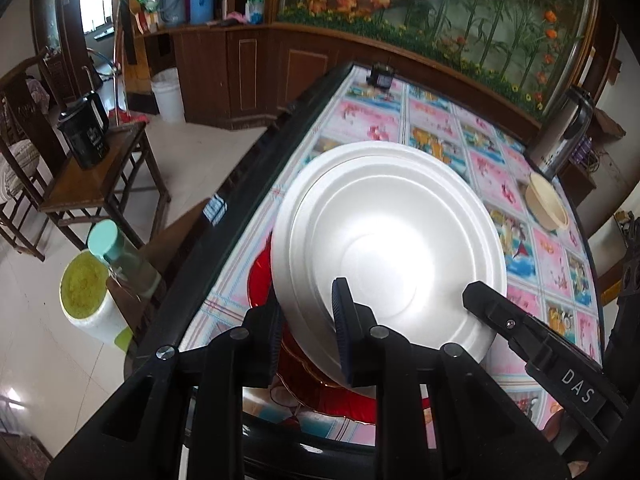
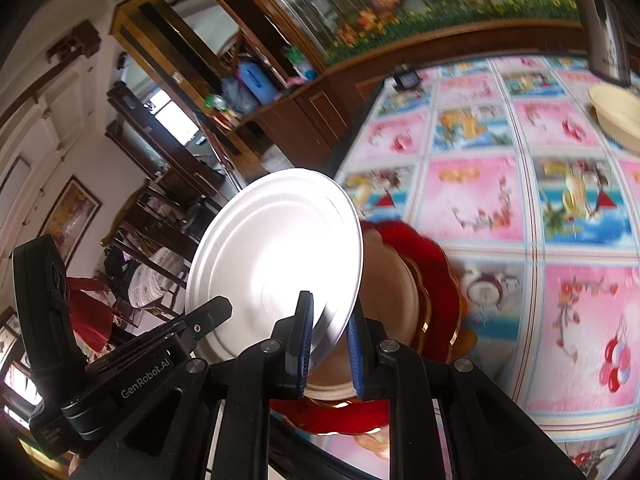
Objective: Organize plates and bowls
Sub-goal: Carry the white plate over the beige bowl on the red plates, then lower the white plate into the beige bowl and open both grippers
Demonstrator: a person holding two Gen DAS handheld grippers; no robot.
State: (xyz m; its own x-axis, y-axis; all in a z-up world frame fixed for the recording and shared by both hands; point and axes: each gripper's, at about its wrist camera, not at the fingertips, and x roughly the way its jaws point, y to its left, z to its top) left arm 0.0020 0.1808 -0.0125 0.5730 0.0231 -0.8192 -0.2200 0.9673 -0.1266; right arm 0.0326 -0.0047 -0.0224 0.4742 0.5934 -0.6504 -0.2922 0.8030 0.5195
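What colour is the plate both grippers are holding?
White plate, plain with no pattern; the left wrist view shows it best.

Plate [image 1: 384,240] above dish [image 1: 328,396], bowl [image 1: 546,204] behind

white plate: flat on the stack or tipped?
Tipped. The white plate stands steeply on edge above the red plate, its rim pinched by both tongs.

Left wrist view: I look steeply down along my left gripper [image 1: 308,332], close over the white plate [image 1: 392,240].
Right wrist view: I look down from its right edge.
Shared: white plate, red plate [image 2: 420,248], patterned table [image 2: 520,200].
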